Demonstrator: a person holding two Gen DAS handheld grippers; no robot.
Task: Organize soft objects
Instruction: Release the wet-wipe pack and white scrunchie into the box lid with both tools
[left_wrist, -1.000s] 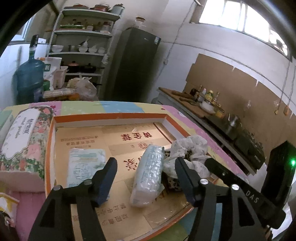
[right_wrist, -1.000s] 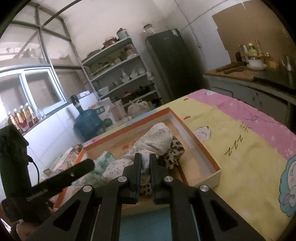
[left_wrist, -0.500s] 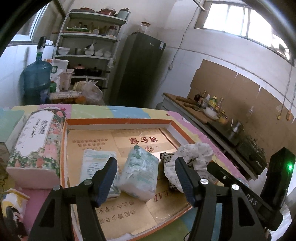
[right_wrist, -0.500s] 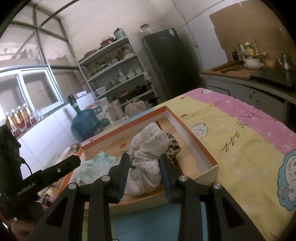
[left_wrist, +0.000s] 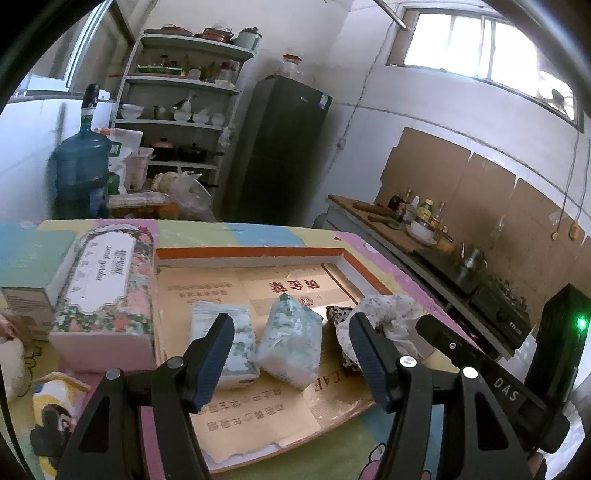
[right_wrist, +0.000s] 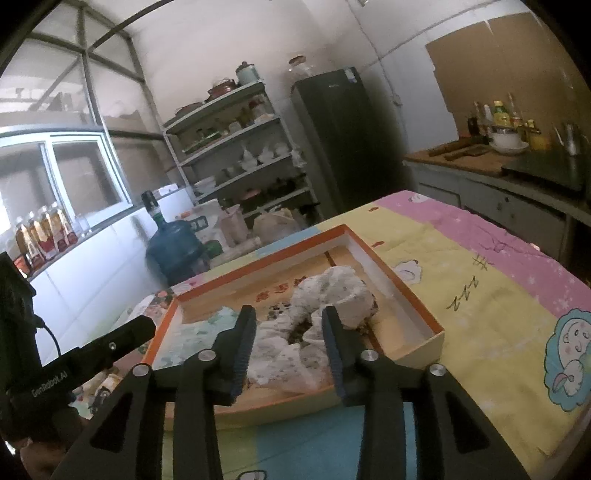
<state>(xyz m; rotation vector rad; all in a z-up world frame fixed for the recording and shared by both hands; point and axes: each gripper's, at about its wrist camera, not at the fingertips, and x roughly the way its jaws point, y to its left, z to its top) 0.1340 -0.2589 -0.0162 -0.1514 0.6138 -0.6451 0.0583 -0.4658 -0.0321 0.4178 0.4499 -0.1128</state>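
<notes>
My right tongs (right_wrist: 288, 345) have just been opening, the crumpled white cloth (right_wrist: 325, 295) loose between their jaws in the orange-rimmed tray (right_wrist: 413, 295); my left tongs (left_wrist: 291, 358) stand wide, holding nothing. Beyond them two tissue packs (left_wrist: 255, 338) lie side by side; all of it looks light and squashy, so I'd pinch each across its middle.

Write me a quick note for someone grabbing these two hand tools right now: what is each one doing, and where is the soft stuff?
Left gripper: open, empty, in front of the tray.
Right gripper: its jaws have just been opening; the white cloth lies between the fingers, released.
In the tray: two tissue packs side by side, then the cloth on a leopard-print piece.
Outside, left of the tray: floral box.
Done: cloth set down in the tray.
Left: probably withdraw the right gripper; what else remains to sort is unclear.
</notes>
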